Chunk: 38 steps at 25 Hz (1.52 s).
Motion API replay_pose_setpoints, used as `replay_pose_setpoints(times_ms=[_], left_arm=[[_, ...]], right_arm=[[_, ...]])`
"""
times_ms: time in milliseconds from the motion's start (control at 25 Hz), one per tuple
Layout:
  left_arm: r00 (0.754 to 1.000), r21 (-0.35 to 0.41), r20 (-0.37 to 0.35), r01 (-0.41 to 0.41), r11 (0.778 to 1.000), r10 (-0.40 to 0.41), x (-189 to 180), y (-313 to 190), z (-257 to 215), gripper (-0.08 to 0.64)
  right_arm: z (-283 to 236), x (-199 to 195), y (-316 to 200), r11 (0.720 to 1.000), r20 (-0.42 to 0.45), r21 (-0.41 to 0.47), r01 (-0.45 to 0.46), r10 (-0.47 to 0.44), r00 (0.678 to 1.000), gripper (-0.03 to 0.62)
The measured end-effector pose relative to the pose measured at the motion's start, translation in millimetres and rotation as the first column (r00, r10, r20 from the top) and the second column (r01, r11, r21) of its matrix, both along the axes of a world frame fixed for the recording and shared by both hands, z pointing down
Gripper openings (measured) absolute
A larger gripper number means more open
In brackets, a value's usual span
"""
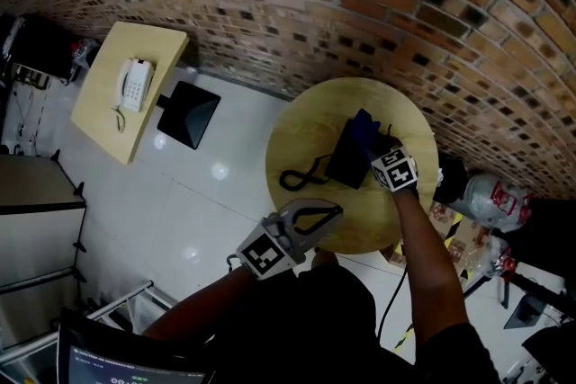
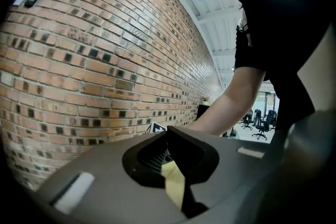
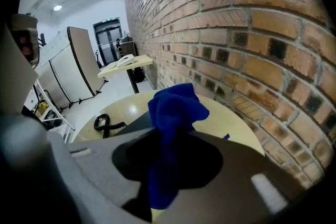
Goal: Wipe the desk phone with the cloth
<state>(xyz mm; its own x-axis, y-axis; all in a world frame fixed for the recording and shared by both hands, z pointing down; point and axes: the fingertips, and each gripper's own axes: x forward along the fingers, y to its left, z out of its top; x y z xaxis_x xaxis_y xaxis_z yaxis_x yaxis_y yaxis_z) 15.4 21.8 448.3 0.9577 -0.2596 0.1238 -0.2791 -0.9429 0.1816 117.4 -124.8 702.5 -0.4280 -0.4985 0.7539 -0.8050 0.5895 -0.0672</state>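
Observation:
A black desk phone [image 1: 345, 156] lies on the round wooden table [image 1: 306, 126], its coiled cord [image 1: 301, 179] trailing off to the left. My right gripper [image 1: 371, 142] hovers over the phone's far right part, shut on a bunched blue cloth [image 1: 363, 127]. In the right gripper view the cloth [image 3: 176, 113] sticks up between the jaws, with the phone [image 3: 137, 122] and cord [image 3: 104, 123] below it. My left gripper [image 1: 335, 210] hangs over the table's near edge, away from the phone. Its jaws [image 2: 169, 136] are shut with nothing in them.
A brick wall [image 1: 360, 4] curves closely behind the round table. At the far left a rectangular table [image 1: 103, 117] carries a white phone [image 1: 135, 84], with a black square base [image 1: 187, 114] beside it. Bags and clutter [image 1: 486, 198] sit on the floor at the right.

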Motion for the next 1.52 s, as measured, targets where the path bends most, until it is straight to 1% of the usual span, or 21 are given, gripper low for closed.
replay_pose_setpoints(times_ms=[160, 320, 560, 680, 760, 840, 1000, 1200, 1360, 1520], left_arm=[[1.000, 0.009, 0.004, 0.004, 1.000, -0.004, -12.2, -1.4, 0.8, -0.012], [1.000, 0.009, 0.000, 0.005, 1.000, -0.005, -17.1, -1.4, -1.7, -0.012], [1.000, 0.017, 0.010, -0.009, 1.000, 0.009, -21.6, 0.4, 1.9, -0.012], [1.000, 0.020, 0.010, -0.010, 1.000, 0.009, -24.2, 0.8, 2.5, -0.012], [1.000, 0.015, 0.005, -0.006, 1.000, 0.005, -25.8, 1.0, 2.1, -0.012], [1.000, 0.009, 0.002, -0.004, 1.000, 0.004, -26.4, 0.9, 2.2, -0.012], [1.000, 0.016, 0.000, -0.004, 1.000, 0.004, -26.7, 0.8, 0.4, -0.012], [1.000, 0.025, 0.004, 0.013, 1.000, -0.013, -35.3, 0.1, -1.7, -0.012], [0.999, 0.014, 0.009, 0.047, 0.999, -0.047, -47.3, -4.1, -0.6, -0.012], [0.997, 0.016, 0.008, 0.075, 0.997, -0.075, -57.2, -6.8, -1.0, -0.012]], right_arm=[[10.7, -14.3, 21.3, 1.000, 0.000, -0.026, 0.014, -0.014, 1.000, 0.091], [24.7, -32.6, 51.1, 0.997, 0.000, -0.061, 0.049, -0.049, 0.999, 0.091], [51.6, -62.0, 103.2, 0.985, 0.027, -0.138, 0.102, -0.099, 0.995, 0.091], [56.4, -70.5, 117.8, 0.981, 0.040, -0.157, 0.110, -0.105, 0.994, 0.091], [52.6, -68.5, 112.9, 0.986, 0.049, -0.140, 0.095, -0.089, 0.995, 0.091], [38.8, -60.2, 97.7, 0.991, 0.047, -0.115, 0.062, -0.057, 0.997, 0.091], [7.7, -34.8, 46.3, 1.000, 0.024, -0.026, 0.009, -0.009, 1.000, 0.091], [-23.2, -18.1, -21.0, 0.998, -0.013, 0.058, -0.005, 0.006, 1.000, 0.091], [-14.3, -24.0, -42.7, 0.998, -0.072, 0.049, 0.030, -0.027, 0.997, 0.091], [-5.5, -39.9, -34.9, 0.996, -0.109, 0.049, 0.071, -0.066, 0.992, 0.091]])
